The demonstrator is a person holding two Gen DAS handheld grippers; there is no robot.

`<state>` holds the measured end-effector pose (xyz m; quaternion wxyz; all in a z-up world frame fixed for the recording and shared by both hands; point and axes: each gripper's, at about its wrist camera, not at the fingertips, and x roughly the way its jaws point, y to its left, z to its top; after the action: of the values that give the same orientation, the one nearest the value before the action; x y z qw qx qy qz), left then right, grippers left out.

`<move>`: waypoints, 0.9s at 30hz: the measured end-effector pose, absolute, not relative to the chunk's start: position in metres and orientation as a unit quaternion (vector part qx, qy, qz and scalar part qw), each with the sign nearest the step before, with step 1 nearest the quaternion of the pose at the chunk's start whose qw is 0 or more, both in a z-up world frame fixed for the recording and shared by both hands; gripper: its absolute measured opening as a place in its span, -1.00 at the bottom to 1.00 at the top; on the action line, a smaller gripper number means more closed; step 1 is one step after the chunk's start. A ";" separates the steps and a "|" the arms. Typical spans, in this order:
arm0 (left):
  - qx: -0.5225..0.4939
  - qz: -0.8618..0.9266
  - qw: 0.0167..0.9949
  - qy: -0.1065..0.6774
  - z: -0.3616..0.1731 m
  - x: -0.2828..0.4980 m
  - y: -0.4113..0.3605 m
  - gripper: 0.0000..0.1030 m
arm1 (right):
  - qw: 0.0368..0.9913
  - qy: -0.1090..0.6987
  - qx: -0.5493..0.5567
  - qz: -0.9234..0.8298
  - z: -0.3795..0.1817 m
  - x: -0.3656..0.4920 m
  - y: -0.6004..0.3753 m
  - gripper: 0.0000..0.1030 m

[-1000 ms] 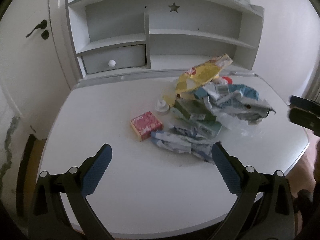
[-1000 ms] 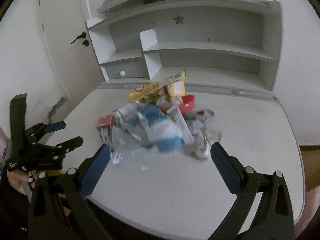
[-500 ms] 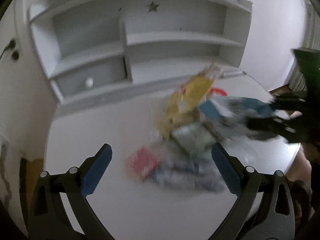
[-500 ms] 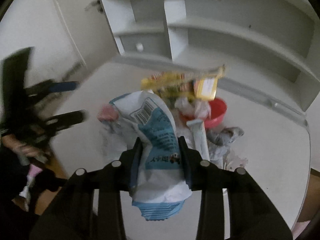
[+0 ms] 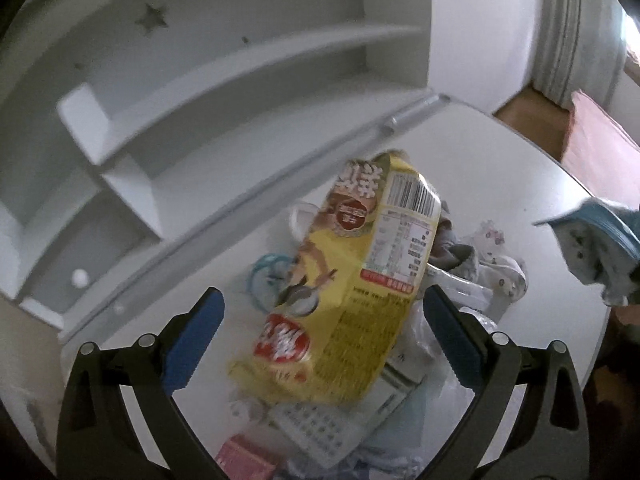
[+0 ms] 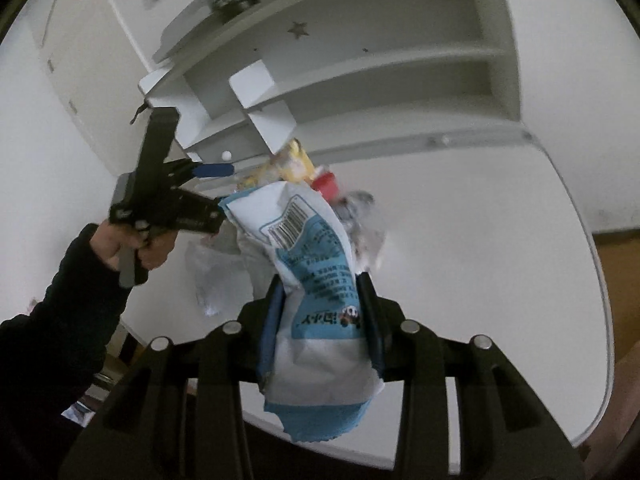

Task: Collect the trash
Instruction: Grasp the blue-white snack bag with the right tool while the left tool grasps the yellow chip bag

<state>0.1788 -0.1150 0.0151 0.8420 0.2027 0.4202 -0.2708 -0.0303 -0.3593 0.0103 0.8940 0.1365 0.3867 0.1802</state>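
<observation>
Yellow is filling the space between your left tongs (image 5: 322,328) now: they are standing wide over the yellow bag (image 5: 352,292), where a second ago they were hanging back over bare worktop (image 5: 532,184). Nothing is pressing on that bag yet, so it is still sitting on top of the heap with the rest of the trash around it. You are lining up a second pick here, I judge.

Moving right, your right tongs (image 6: 322,320) have just been closing, going from wide to narrow, and they are now gripping the blue-and-white bag (image 6: 316,280) across its middle. That bag is hanging clear of the heap. One piece is in hand; the remainder is waiting on the worktop.
</observation>
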 end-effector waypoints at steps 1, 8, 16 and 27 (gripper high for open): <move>0.201 -0.268 0.842 0.423 0.013 0.184 -0.115 0.88 | 0.894 0.387 0.142 0.178 0.007 -0.033 -0.362 -0.28; 0.180 -0.269 0.839 0.438 0.017 0.195 -0.108 0.22 | 0.895 0.383 0.178 0.145 -0.006 -0.059 -0.392 -0.28; 0.146 -0.225 0.886 0.378 0.090 0.169 -0.131 -0.71 | 0.918 0.335 0.210 0.020 0.001 -0.108 -0.458 -0.28; 0.164 -0.180 0.894 0.377 0.085 0.171 -0.132 0.89 | 0.897 0.354 0.258 -0.057 -0.049 -0.147 -0.508 -0.28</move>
<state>0.1713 -0.1325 0.0845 0.8936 0.1637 0.3770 -0.1801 -0.1471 -0.5081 -0.0491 0.8971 0.2579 0.3542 -0.0572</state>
